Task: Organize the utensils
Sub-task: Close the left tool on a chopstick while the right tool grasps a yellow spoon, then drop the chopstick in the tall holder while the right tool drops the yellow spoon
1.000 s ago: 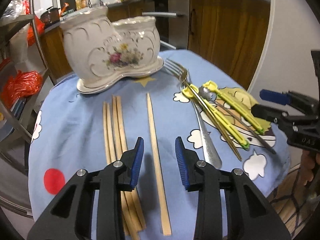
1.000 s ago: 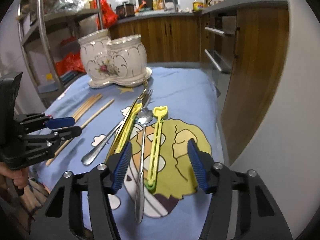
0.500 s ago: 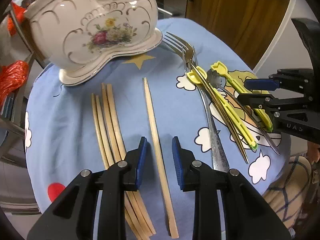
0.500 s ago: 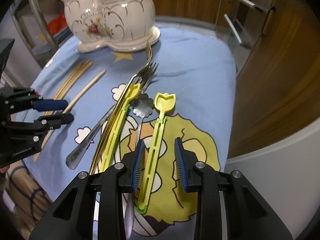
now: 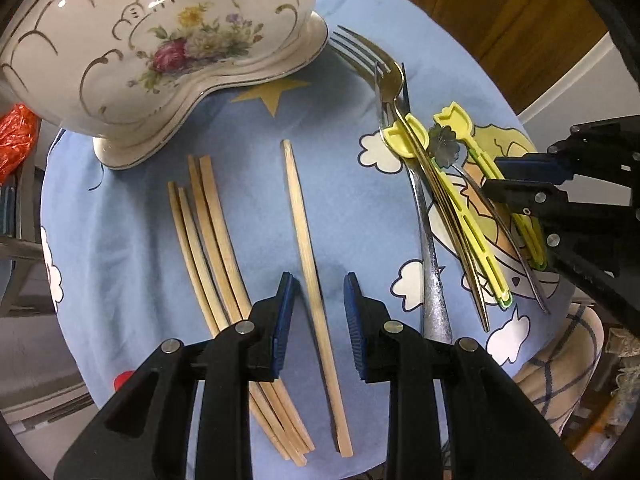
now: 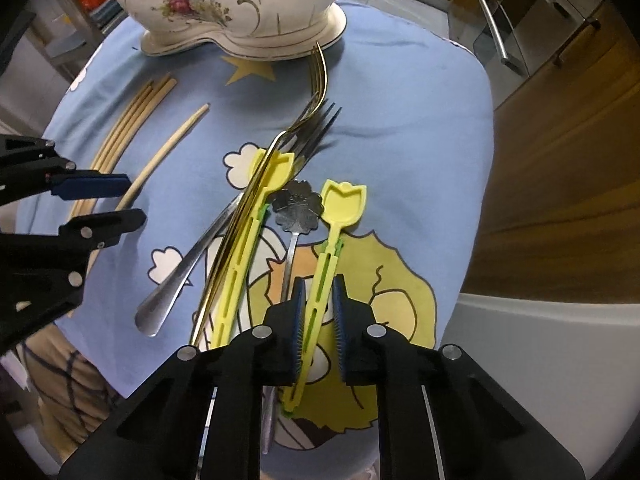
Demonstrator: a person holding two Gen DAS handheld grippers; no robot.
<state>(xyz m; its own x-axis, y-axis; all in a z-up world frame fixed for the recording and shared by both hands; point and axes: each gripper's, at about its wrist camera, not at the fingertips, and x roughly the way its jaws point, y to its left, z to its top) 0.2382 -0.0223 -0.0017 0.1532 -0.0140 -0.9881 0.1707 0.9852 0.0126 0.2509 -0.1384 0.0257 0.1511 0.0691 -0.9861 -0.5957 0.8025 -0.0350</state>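
Gripper on the right (image 6: pixel 318 316), narrower than a moment ago, nearly pinching yellow tulip utensil (image 6: pixel 334 236). Left gripper (image 5: pixel 318 312) lower, spread astride lone chopstick (image 5: pixel 304 232). Both picks imminent, ceramic holder (image 5: pixel 160 40) next.

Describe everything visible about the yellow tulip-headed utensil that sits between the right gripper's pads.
The yellow tulip utensil looks like moulded plastic: a flat tulip-shaped head, a long slotted handle with green accents at the neck and the near end. It lies flat on the blue cartoon cloth, head toward the ceramic holder, handle running back between the pads of the right gripper. The pads bracket the handle closely; actual contact is unclear. Its head sits beside the flower-shaped metal spoon.
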